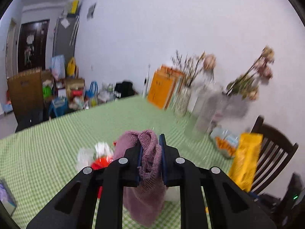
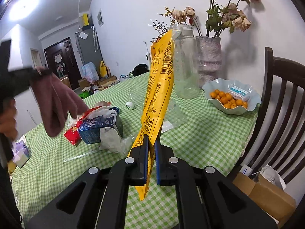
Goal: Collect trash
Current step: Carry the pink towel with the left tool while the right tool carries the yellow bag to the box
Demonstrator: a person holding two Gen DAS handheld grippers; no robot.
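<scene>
Here a mauve knitted cloth (image 1: 146, 152) is clamped between the fingers of the left gripper (image 1: 150, 147), its folds bunched above the pads and its free end hanging below them, lifted off the green-and-white checked tablecloth (image 1: 57, 143). A long yellow printed plastic wrapper (image 2: 160, 80) is pinched by the right gripper (image 2: 151, 143), whose blue pads are closed on its lower part so that the wrapper stands up in front of the clear glass jar (image 2: 185, 63).

The trash is thus found in two places: one piece held in the right tongs, the rest left heaped on the table. In that heap a dark blue printed carton (image 2: 101, 127), a red foil snack packet (image 2: 71, 135), crumpled white plastic film (image 2: 112, 139) and a white bottle cap (image 2: 130, 105) are seen, with a thin clear straw (image 2: 82, 155) lying just in front.

The step in hand is judged to be gathering, with both tongs already loaded. No bin or bag is shown, so where the load should go cannot be told; the left view is blurred, and the cloth is possibly meant for wiping. A drop-off point has to be found next, and the wrapper released there before the heap is approached again.
</scene>
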